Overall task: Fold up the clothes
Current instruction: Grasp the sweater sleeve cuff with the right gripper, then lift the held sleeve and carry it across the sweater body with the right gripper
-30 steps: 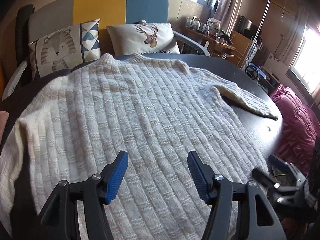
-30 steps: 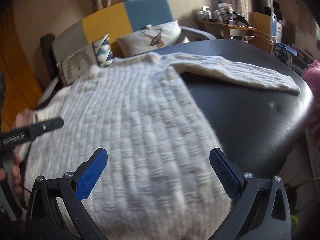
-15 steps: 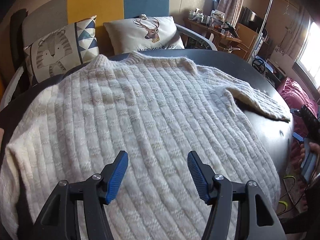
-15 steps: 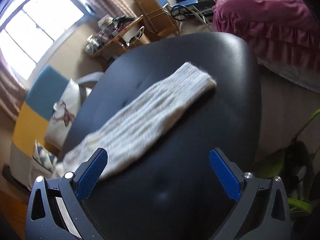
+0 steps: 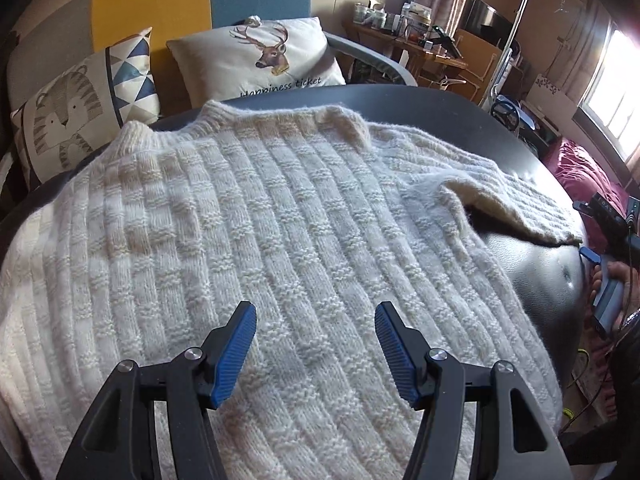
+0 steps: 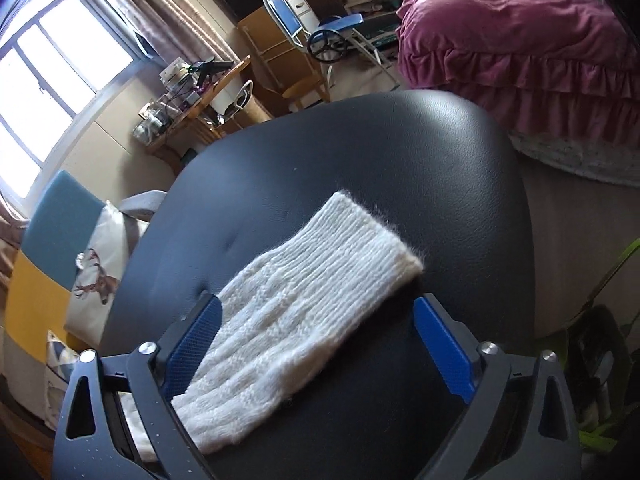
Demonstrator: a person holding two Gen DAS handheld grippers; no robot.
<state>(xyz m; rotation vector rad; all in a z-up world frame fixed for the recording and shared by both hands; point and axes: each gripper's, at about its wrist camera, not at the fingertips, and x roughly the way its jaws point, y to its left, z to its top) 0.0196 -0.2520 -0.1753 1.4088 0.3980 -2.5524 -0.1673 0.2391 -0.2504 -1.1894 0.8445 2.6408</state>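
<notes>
Spread flat, the cream knit sweater (image 5: 248,240) covers most of the dark padded counter (image 6: 360,168), its collar toward the far edge and one sleeve (image 6: 304,304) stretched out to the right across bare counter.

Above the sweater's near hem, the left claw (image 5: 316,344) hangs with its blue pads (image 5: 236,356) parted and nothing between them; whether the tips brush the knit cannot be told.

At the sleeve, the right claw (image 6: 316,344) straddles the fabric: the sleeve runs between its wide-set jaws, the left pad right at the sleeve's edge and the right pad clear of it with bare counter between. Its jaws have just been closing a little, but they do not press on the sleeve, so it grips nothing. The ribbed cuff lies just beyond the fingertips, toward the counter's right end.

In the left view that right tool shows at the right edge of the scene, held in a hand (image 5: 616,280) just off the counter's rim.

Beyond the far edge stands a sofa (image 5: 160,8) in grey, yellow and blue panels, with a tiger cushion (image 5: 68,108) on the left and a deer cushion (image 5: 260,60) beside it. Farther right are a cluttered wooden desk (image 5: 420,48), a blue-seated wheelchair (image 6: 320,36) and a bed (image 6: 520,48) with a ruffled magenta cover.

Both tools point downward at a slant toward the counter.
</notes>
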